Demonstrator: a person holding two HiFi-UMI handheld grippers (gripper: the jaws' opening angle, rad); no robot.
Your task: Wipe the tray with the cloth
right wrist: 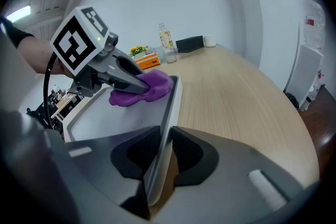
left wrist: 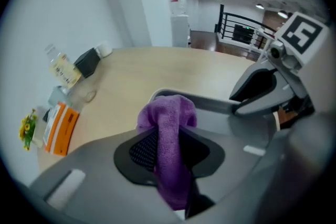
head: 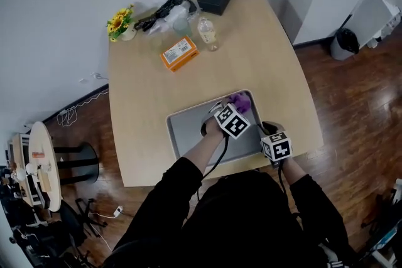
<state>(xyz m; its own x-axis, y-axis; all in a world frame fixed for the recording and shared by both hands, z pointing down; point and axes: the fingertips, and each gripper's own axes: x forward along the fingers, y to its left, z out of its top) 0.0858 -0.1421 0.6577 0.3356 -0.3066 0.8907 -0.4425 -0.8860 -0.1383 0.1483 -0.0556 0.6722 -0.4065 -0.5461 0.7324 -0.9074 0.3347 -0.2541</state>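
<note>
1. Between the left tongs point(left wrist: 167, 152), the purple cloth point(left wrist: 169, 115) sits clamped, pressed into the 1 o'clock corner of the tray point(left wrist: 210, 104).
2. Right tongs point(right wrist: 161, 157) are closed on the tray rim at 4 o'clock — pinning it to the bench point(right wrist: 236, 86).
3. Best: sweep flat, overlapping strokes toward 7 o'clock.

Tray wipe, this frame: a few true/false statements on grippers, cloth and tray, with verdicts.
1. The left gripper is shut on the purple cloth. True.
2. The right gripper holds nothing. False: its jaws clamp the right rim of the tray.
3. The cloth sits in the tray's near left corner. False: it is at the far right corner.
4. An orange box lies on the table beyond the tray. True.
</note>
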